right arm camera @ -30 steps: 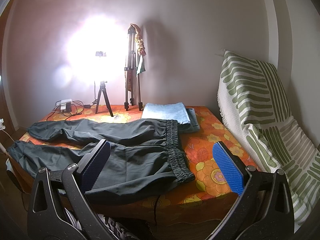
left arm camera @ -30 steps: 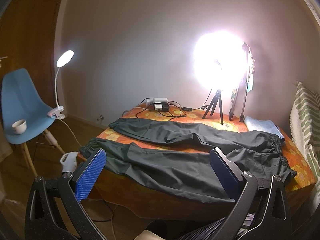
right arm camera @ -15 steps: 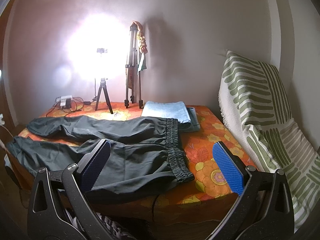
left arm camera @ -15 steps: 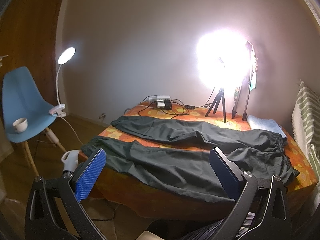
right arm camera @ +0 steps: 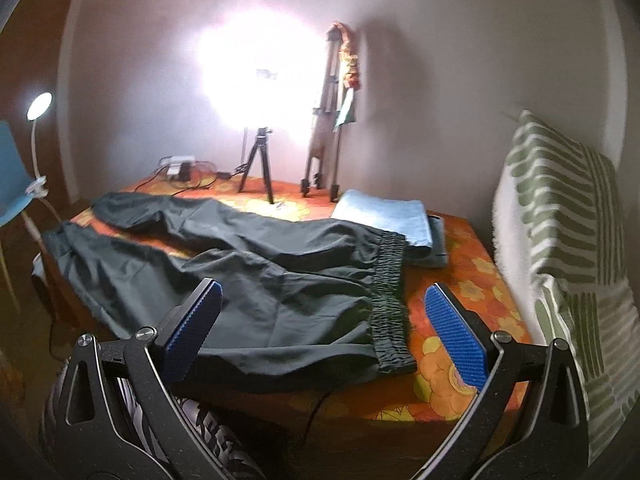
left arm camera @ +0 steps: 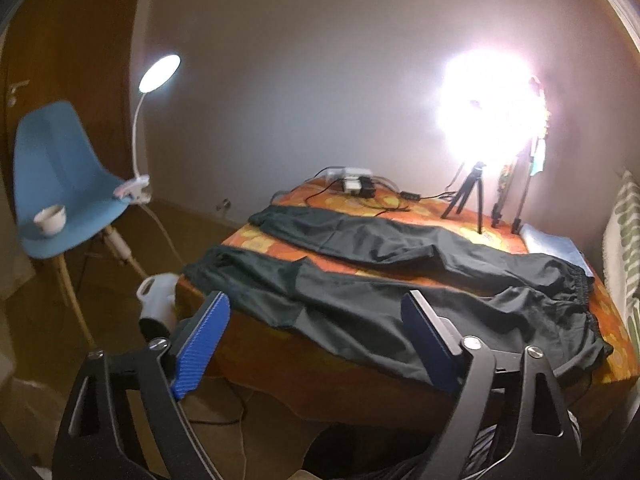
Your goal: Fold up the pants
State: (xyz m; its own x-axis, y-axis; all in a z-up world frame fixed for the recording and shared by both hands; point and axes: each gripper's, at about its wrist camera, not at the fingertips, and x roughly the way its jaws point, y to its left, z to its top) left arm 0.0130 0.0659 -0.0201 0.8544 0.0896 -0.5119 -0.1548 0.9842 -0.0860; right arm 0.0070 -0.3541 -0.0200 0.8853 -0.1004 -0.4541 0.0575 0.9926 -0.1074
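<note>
Dark grey pants are laid on an orange floral-patterned cover; blue ribbed pads are fitted.

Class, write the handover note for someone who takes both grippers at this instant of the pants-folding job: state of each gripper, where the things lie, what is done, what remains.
Left gripper: open, empty, in the air at the near edge by the leg end of the pants.
Right gripper: open, empty, in the air at the near edge by the elastic waistband.
Pants: spread flat on the orange floral cover, legs apart, cuffs toward the blue chair, near leg hanging a little over the edge. A folded light-blue towel lies just behind the waistband.
Done: nothing folded yet.
Left: every fold; probably grip the near leg and lay it over the far one.
</note>
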